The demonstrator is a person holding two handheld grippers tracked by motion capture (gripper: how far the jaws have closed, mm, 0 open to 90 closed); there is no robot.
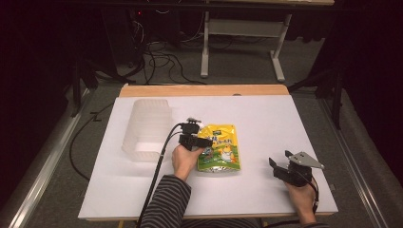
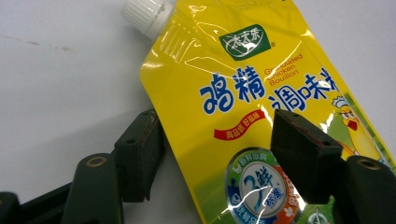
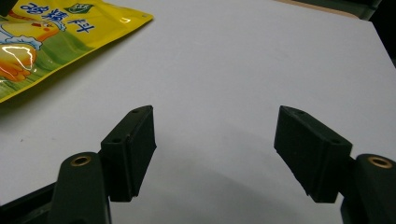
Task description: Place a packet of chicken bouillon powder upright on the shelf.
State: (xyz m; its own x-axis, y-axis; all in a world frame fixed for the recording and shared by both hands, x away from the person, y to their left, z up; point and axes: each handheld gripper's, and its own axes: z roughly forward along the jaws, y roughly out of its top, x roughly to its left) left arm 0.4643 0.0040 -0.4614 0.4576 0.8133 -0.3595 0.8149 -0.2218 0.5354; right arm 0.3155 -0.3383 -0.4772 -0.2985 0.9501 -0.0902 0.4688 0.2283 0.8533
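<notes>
Pouch (image 1: 219, 148) flat at mid-bench (image 1: 266, 114), plastic rack (image 1: 146, 128) to its left, left hand-held gripper (image 1: 203, 141) over its left edge, right hand-held gripper (image 1: 280, 170) well apart rightward.

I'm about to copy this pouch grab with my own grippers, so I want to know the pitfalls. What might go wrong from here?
1. The left gripper is open astride the edge of the yellow pouch; closing on glossy film may slip or only pinch a fold.
2. The white cap lies far from the jaws, so the pouch may sag or swing when lifted.
3. The right gripper is open over the bare table, too far to help steady it.
</notes>
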